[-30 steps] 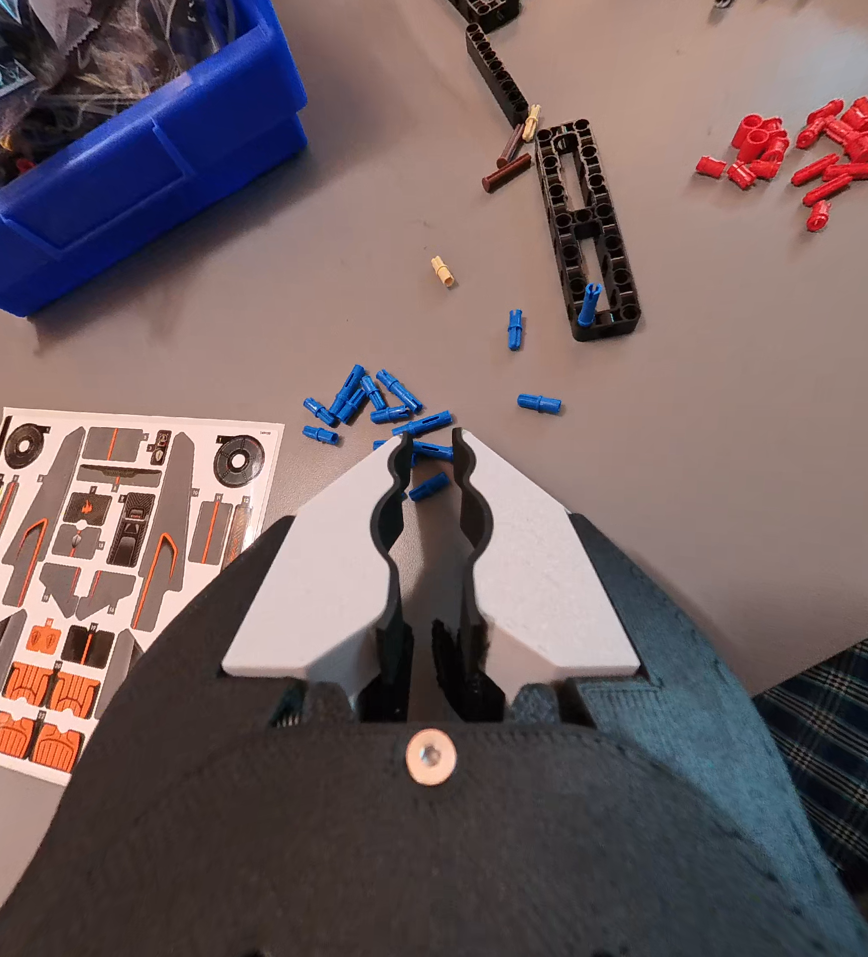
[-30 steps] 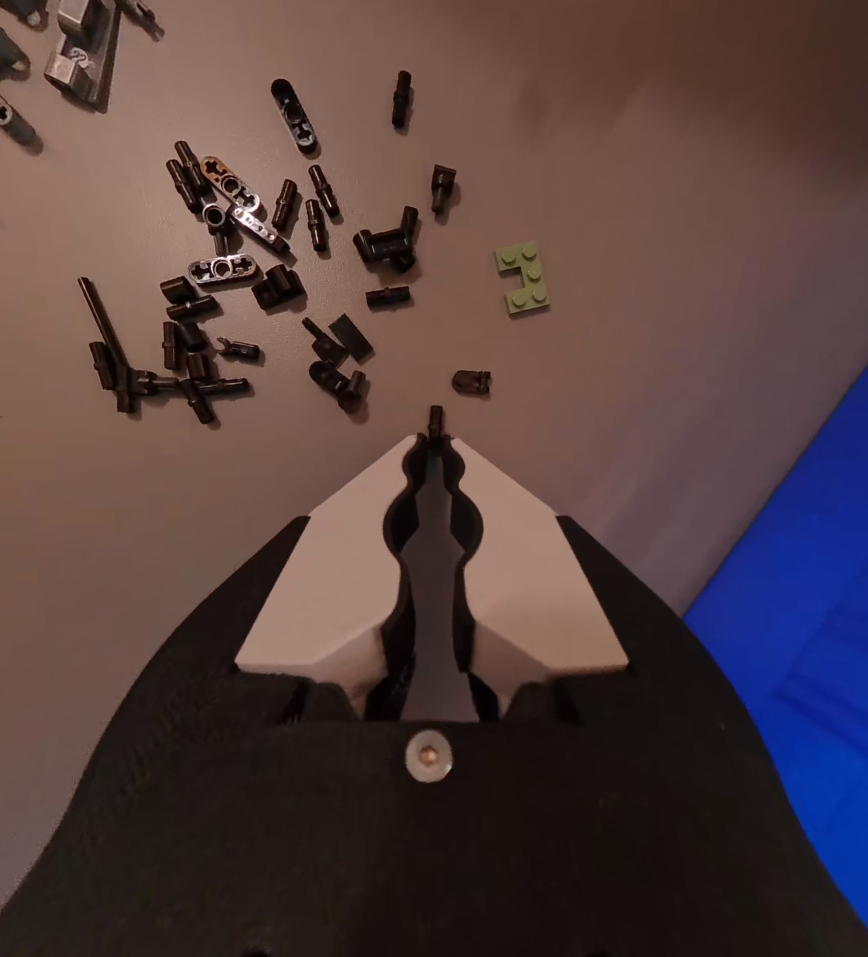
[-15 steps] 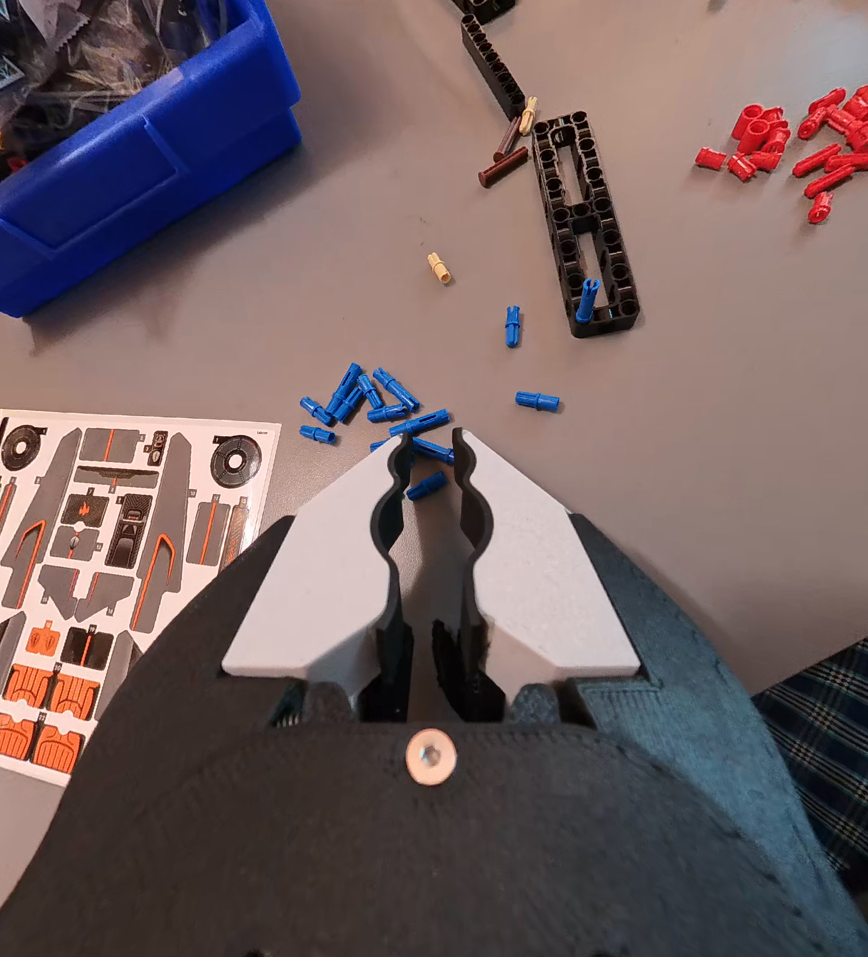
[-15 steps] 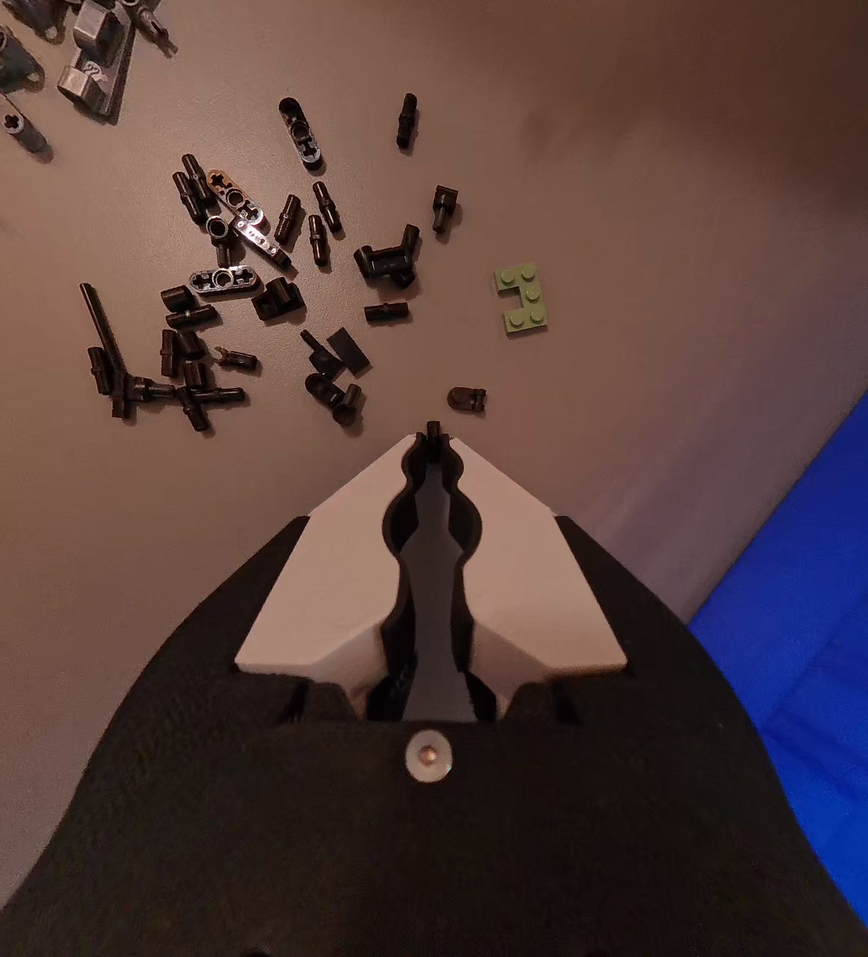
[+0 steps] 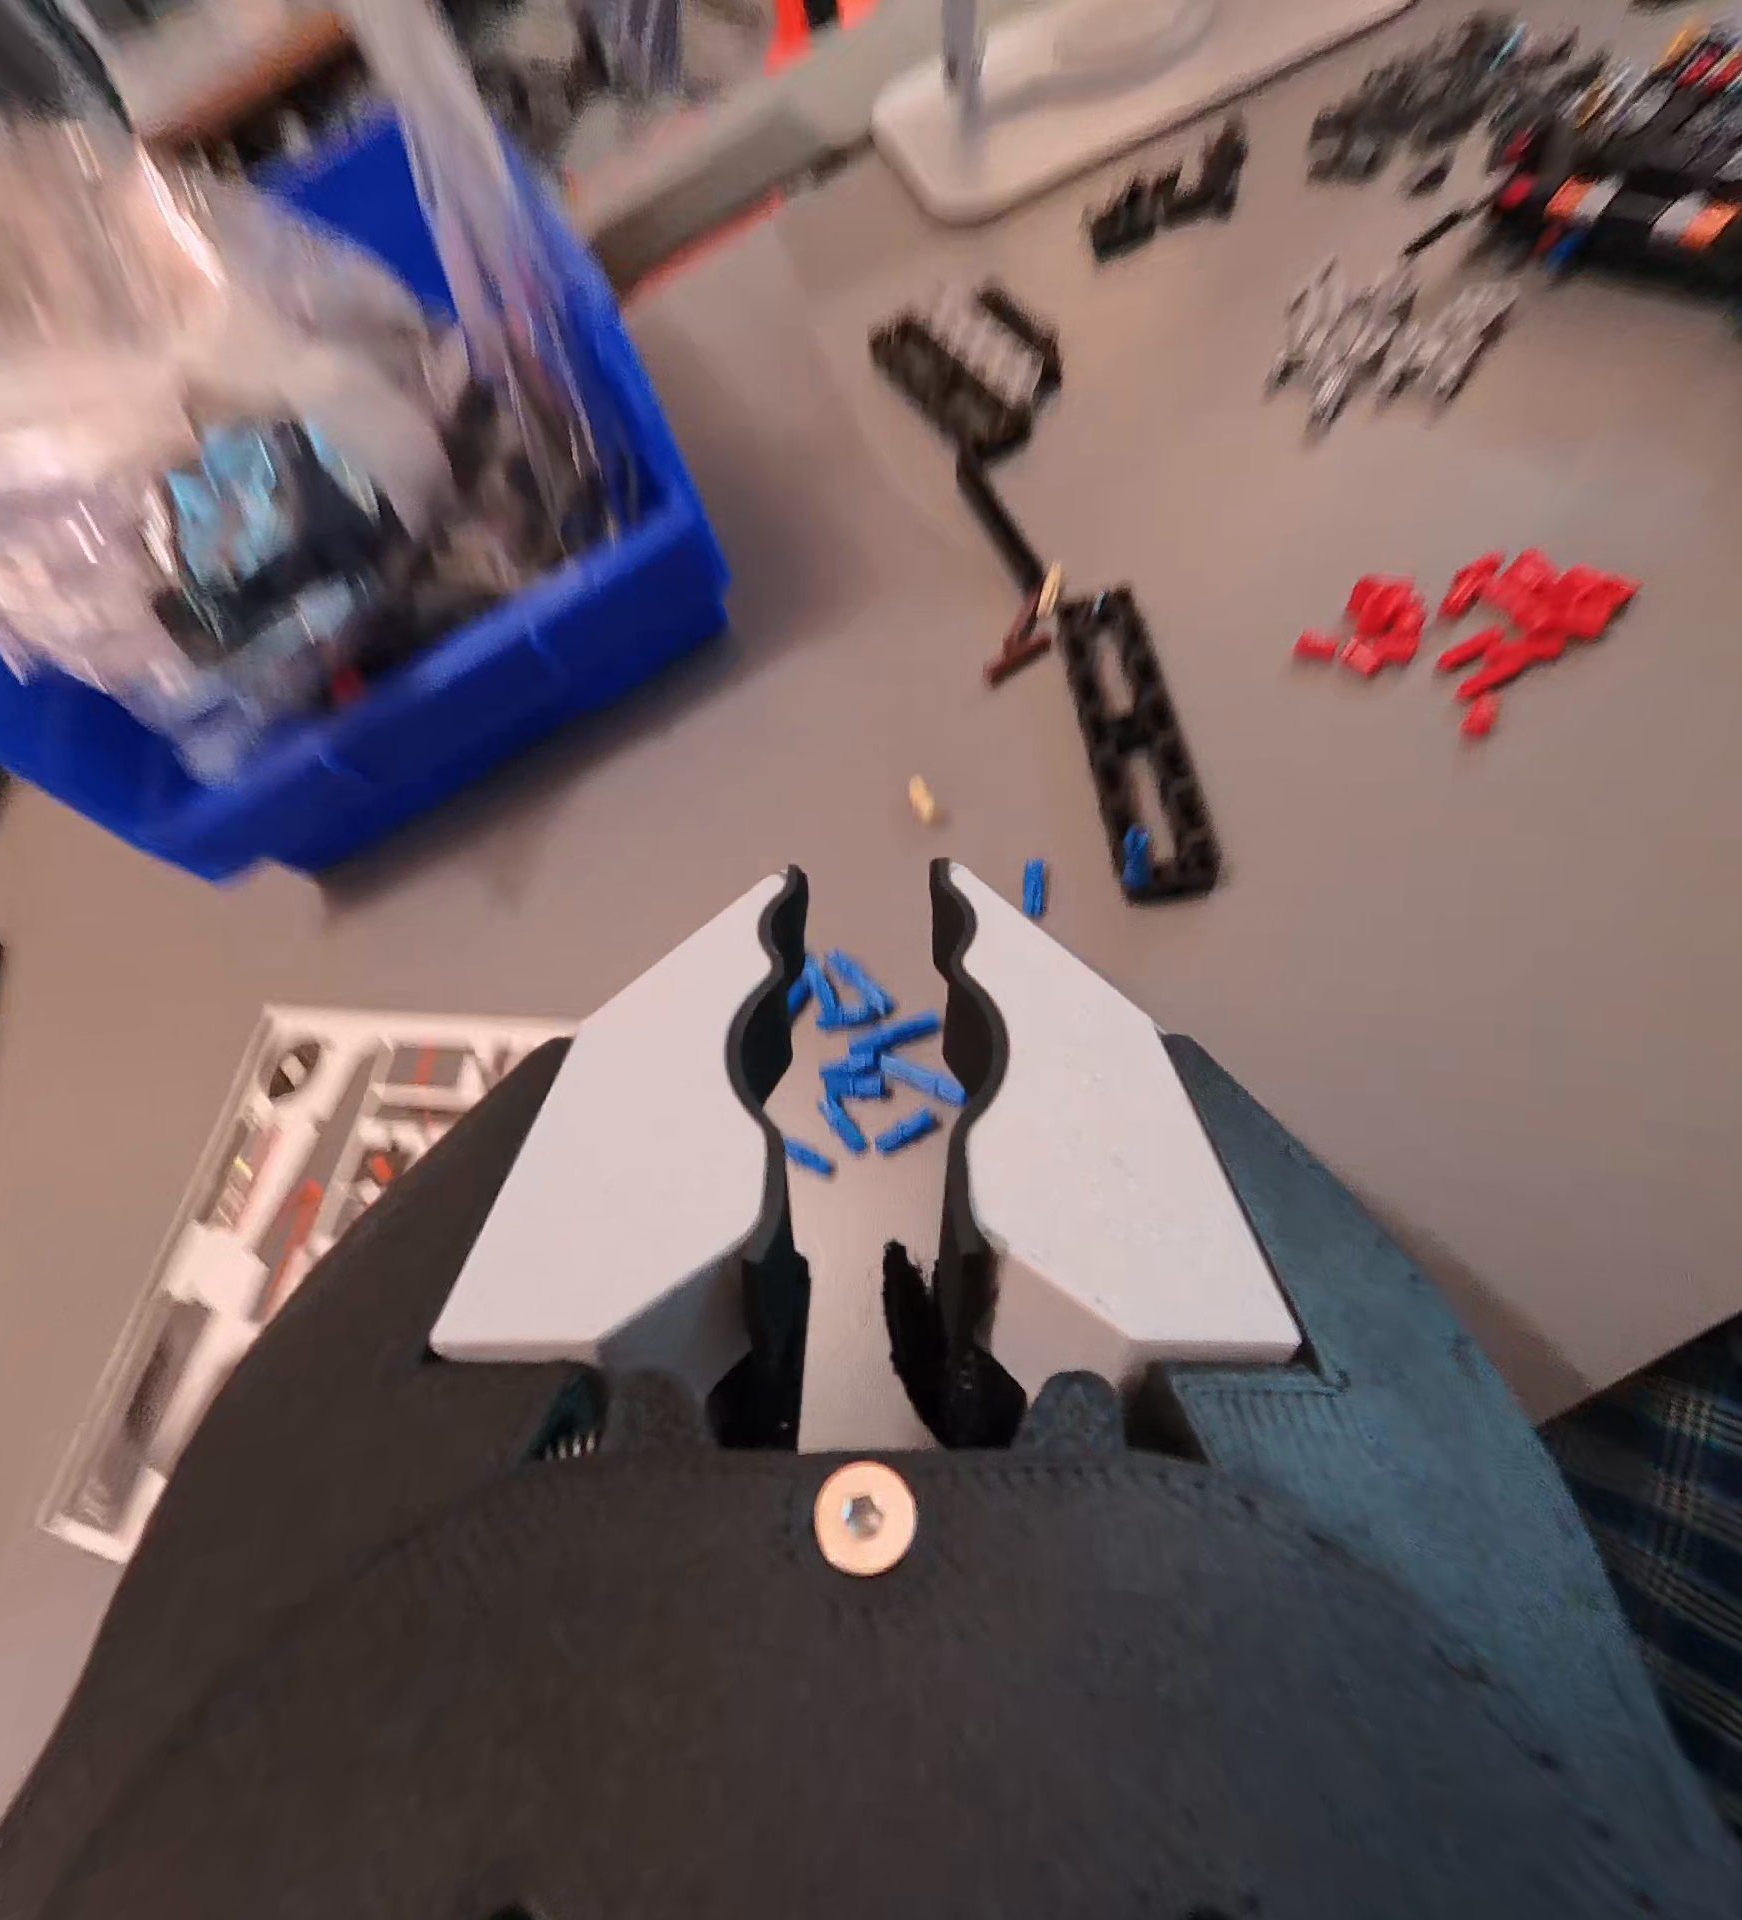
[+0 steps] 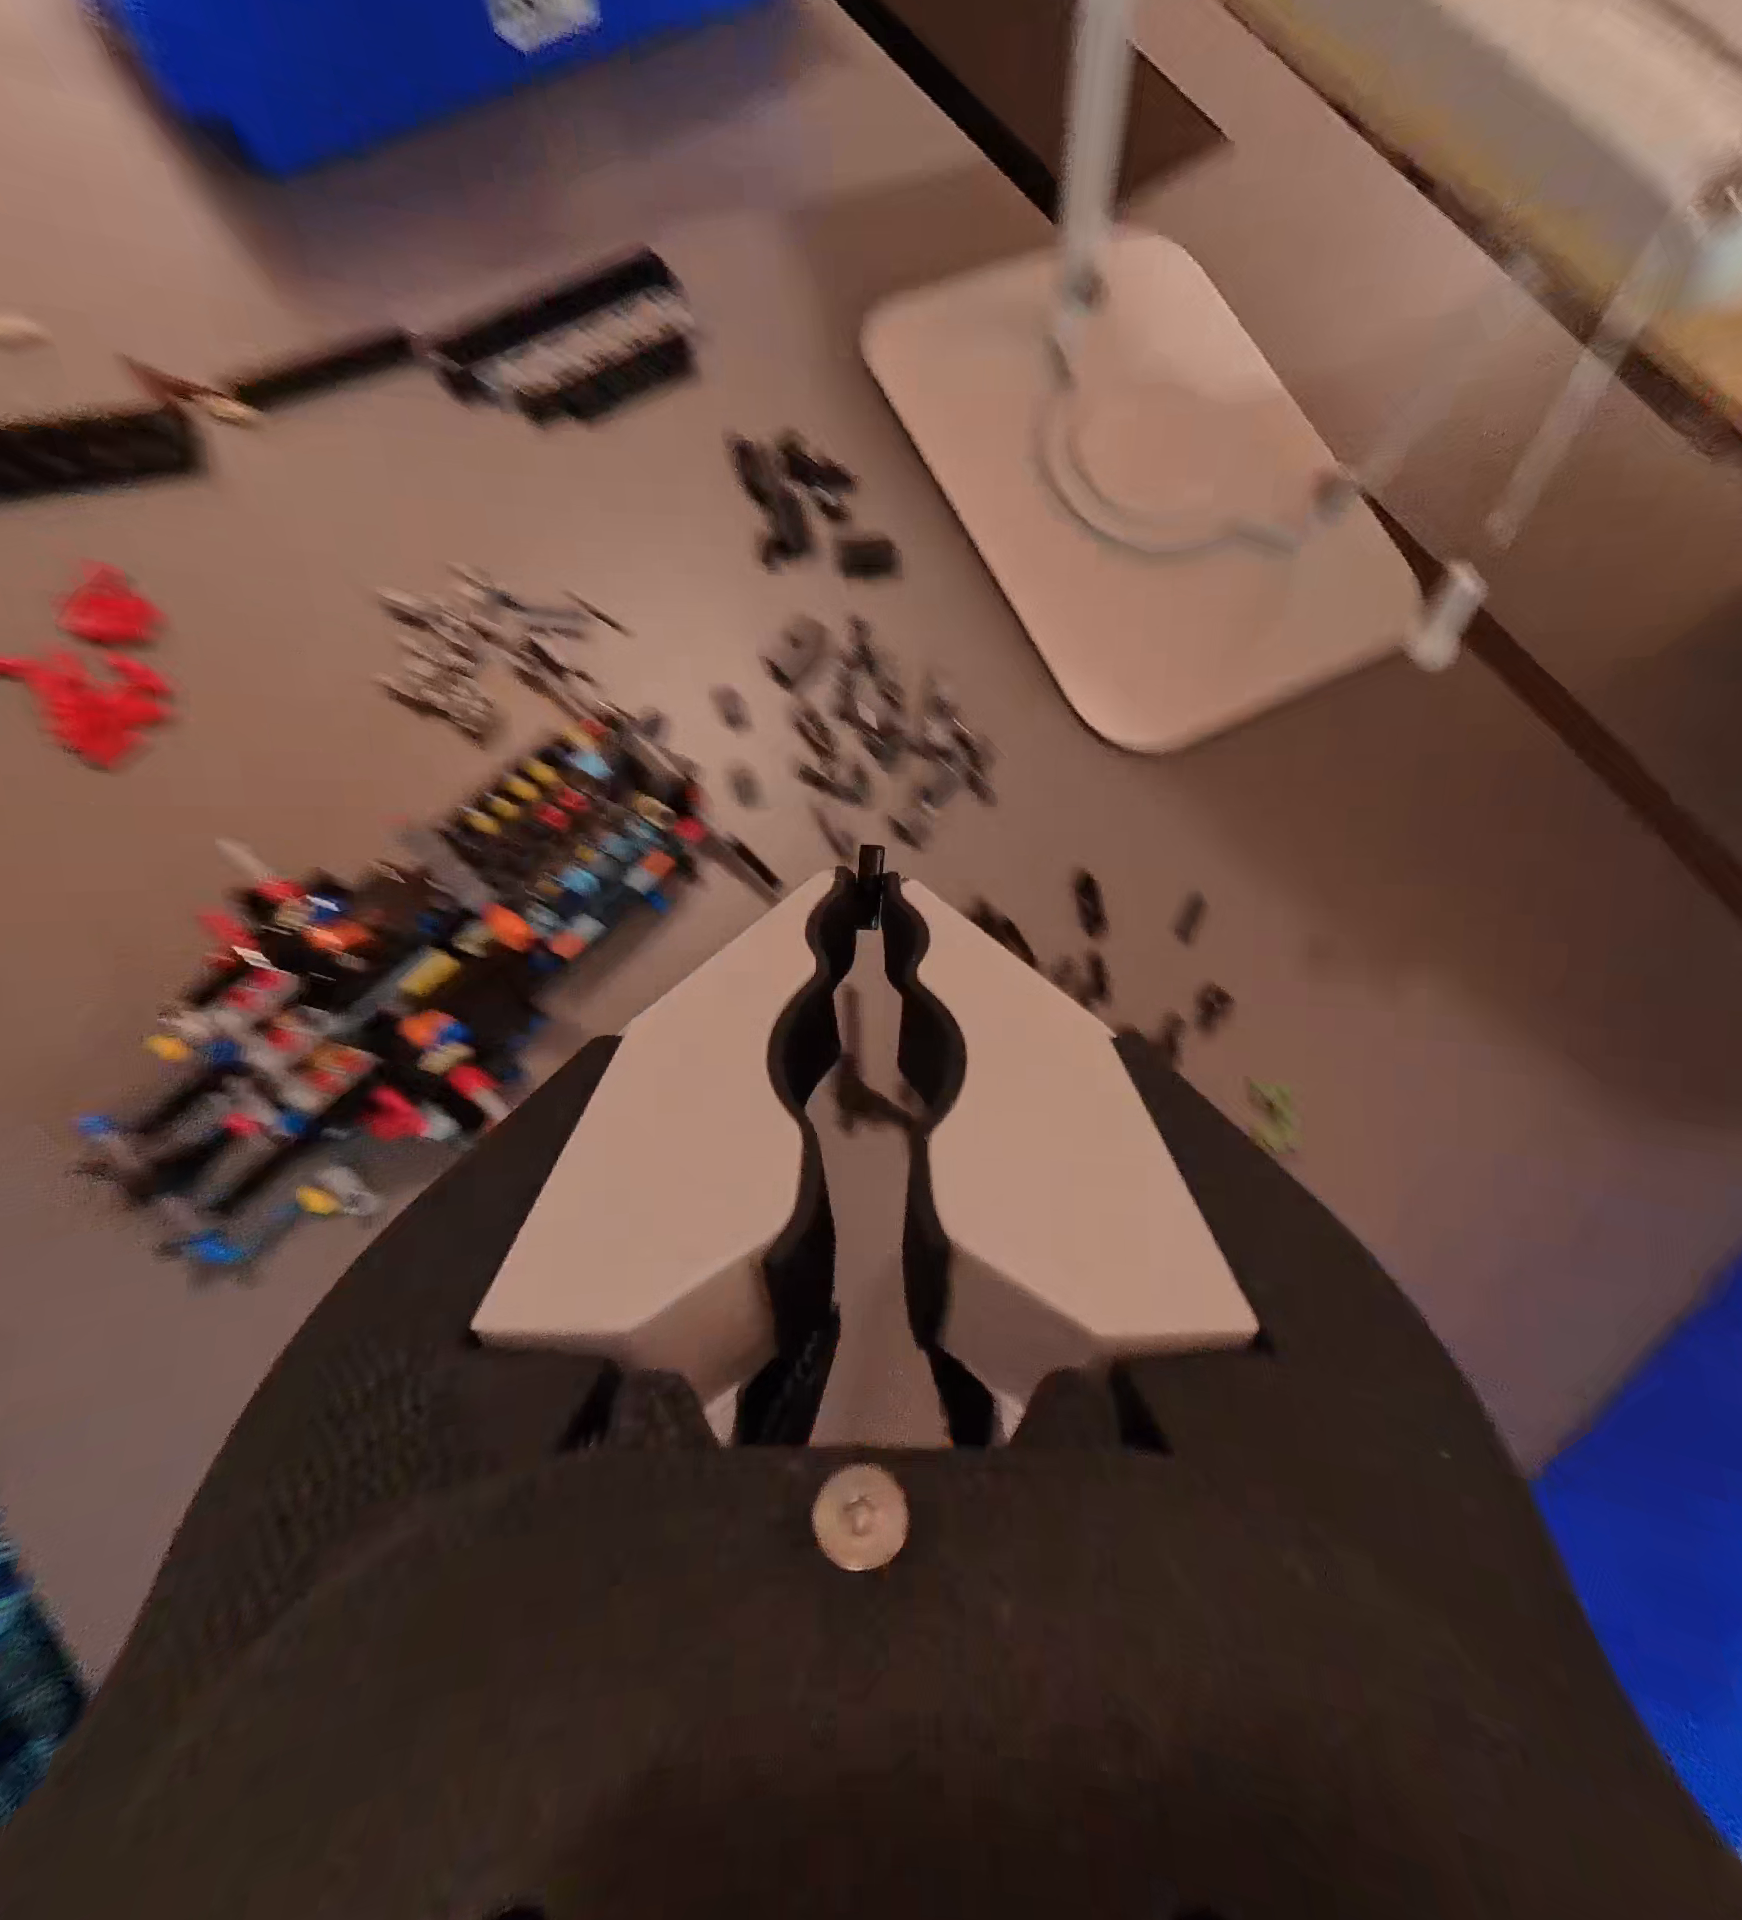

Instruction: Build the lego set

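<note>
My left gripper (image 5: 865,883) is open and empty, raised above a heap of small blue pins (image 5: 872,1070) that shows between its fingers. A black frame beam (image 5: 1142,743) with a blue pin in its near end lies ahead to the right. My right gripper (image 6: 867,883) is shut on a small black pin (image 6: 867,878) that sticks out past its tips, held above the table. Loose black pins (image 6: 877,727) lie scattered beneath and ahead of it. Both views are blurred by motion.
A blue bin (image 5: 347,665) full of plastic bags stands at the left, a sticker sheet (image 5: 254,1174) near it. Red pieces (image 5: 1469,634) lie at the right. A part-built colourful assembly (image 6: 410,966), grey pieces (image 6: 482,649) and a white stand base (image 6: 1137,488) are in the right view. Some 45 centimetres of space lies between my two pairs of fingers.
Both grippers have lifted and tilted up fast, so more of the table shows. The left jaws have opened wider. The right gripper still holds the black pin.
</note>
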A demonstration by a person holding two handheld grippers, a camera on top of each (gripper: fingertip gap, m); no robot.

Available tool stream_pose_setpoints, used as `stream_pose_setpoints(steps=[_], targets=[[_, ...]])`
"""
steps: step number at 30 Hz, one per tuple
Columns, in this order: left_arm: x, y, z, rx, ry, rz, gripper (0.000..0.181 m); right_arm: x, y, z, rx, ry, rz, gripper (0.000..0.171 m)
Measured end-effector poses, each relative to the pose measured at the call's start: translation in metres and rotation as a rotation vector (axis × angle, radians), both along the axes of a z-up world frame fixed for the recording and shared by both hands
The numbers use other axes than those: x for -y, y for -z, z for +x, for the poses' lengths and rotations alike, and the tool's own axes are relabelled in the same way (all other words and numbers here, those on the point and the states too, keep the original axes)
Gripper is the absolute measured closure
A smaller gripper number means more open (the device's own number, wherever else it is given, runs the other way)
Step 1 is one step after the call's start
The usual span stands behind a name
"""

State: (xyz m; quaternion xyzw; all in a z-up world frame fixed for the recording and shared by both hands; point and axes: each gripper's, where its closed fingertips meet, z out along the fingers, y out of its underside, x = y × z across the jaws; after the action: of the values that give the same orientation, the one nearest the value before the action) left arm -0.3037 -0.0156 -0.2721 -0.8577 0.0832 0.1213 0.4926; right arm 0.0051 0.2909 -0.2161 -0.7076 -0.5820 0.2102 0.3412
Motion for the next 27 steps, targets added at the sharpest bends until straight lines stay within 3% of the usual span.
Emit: stream_pose_setpoints(steps=[1,8,13,19,27], targets=[[-0.003,-0.009,0.005,-0.022,0.022,0.024,0.157,0.014,-0.009,-0.014,-0.022,-0.052,-0.012,0.169],[-0.035,-0.058,0.057,-0.217,0.231,0.173,0.147,0.13,-0.034,-0.113,-0.111,-0.452,-0.185,0.169],[-0.054,-0.079,0.084,-0.292,0.362,0.249,0.146,0.191,-0.046,-0.16,-0.132,-0.656,-0.262,0.169],[-0.066,-0.1,0.094,-0.404,0.435,0.325,0.149,0.233,-0.048,-0.193,-0.113,-0.794,-0.348,0.169],[-0.055,-0.103,0.087,-0.474,0.507,0.35,0.156,0.258,-0.041,-0.211,-0.032,-0.882,-0.432,0.169]])
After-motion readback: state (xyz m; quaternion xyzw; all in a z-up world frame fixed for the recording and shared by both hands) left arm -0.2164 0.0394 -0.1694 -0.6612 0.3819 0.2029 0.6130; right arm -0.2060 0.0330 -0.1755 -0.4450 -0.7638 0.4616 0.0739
